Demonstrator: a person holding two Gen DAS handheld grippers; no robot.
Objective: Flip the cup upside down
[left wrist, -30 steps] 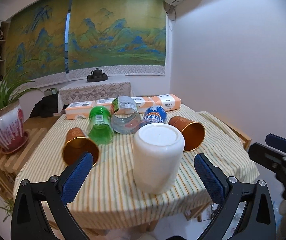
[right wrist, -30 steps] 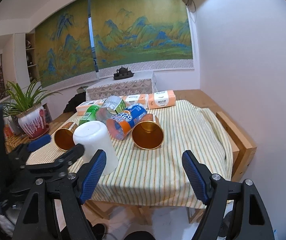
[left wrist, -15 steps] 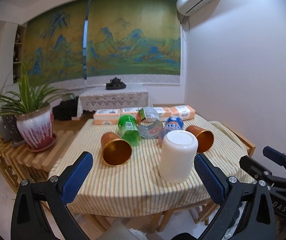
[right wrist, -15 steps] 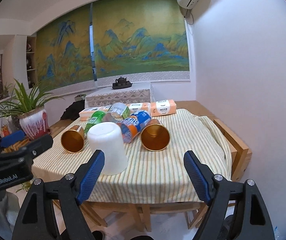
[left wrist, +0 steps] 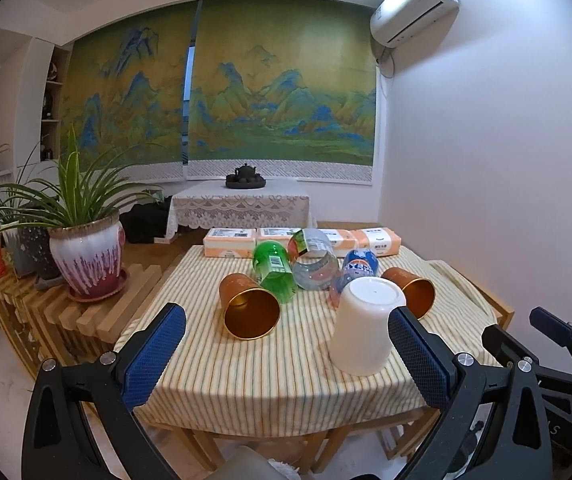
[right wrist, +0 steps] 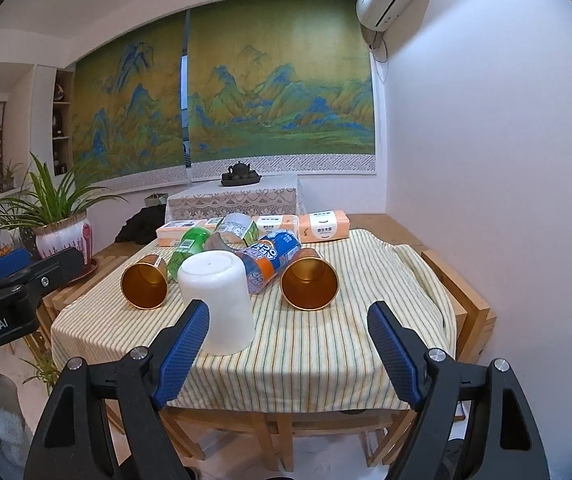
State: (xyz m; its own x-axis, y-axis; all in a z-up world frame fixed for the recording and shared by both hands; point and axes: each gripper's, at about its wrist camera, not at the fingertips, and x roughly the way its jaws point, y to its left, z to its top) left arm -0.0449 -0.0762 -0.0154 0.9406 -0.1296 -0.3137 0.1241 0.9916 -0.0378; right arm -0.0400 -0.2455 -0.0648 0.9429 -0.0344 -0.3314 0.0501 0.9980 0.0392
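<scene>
White cup: plain, opaque, matte white, with slightly tapered walls. It stands mouth-down on the striped tablecloth, flat base uppermost, with a tiny dark speck near the middle of that base. It sits near the front edge of the table; in the left wrist view at about 4 o'clock from the frame centre, in the right wrist view at about 8 o'clock. Nothing touches its walls.

Left gripper: jaws spread wide, blue pads empty, held back off the near table edge. The cup shows just inside its right pad.

Right gripper: jaws likewise spread wide and empty, off the table's front edge. The cup is just behind its left pad.

Copper cup, left: on its side at 9 o'clock of the white cup, mouth toward the cameras, apart from it.

Copper cup, right: on its side at 2 o'clock of the white cup, close beside it.

Bottles: green bottle, clear bottle and blue-and-orange soda bottle lie in a cluster behind the white cup, at 11 to 12 o'clock.

Tissue packs: a row along the far table edge.

Potted plant: on a slatted wooden stand left of the table.
</scene>
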